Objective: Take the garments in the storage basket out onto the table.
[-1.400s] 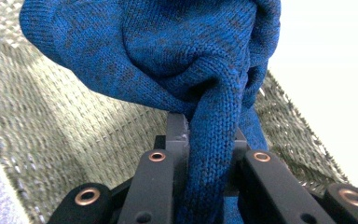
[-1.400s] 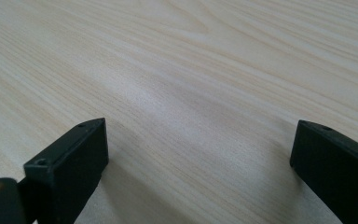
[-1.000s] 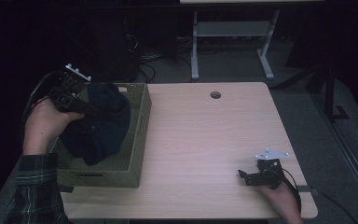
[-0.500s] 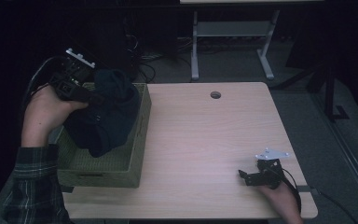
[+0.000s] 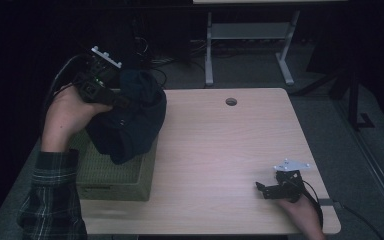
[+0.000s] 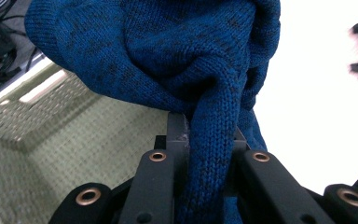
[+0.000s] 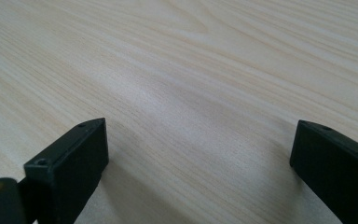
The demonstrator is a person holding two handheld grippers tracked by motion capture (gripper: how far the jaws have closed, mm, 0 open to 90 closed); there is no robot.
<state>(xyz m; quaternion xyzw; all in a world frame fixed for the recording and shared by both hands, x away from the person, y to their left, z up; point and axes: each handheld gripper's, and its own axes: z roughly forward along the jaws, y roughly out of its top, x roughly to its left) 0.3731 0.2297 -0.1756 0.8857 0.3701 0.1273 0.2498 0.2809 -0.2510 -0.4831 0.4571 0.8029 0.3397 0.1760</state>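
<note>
A dark blue knitted garment [image 5: 130, 120] hangs in a bundle above the olive woven basket [image 5: 115, 177] at the table's left side. My left gripper [image 5: 117, 102] is shut on a fold of that blue knit [image 6: 209, 140], which runs down between the two black jaws in the left gripper view. The basket's woven wall [image 6: 60, 140] lies below and to the left of the cloth. Near the table's front right edge my right gripper [image 5: 262, 189] rests low over the bare wood, open. Its two black fingers [image 7: 79, 154] stand wide apart with nothing between them.
The light wooden table [image 5: 220, 150] has a round cable hole [image 5: 231, 101] near its far edge. A metal frame [image 5: 250, 35] stands on the dark floor behind the table. Cables lie on the floor at the back left.
My left gripper has risen and moved right and away from me with the blue garment, lifting more of it out of the basket. The right gripper has stayed where it was.
</note>
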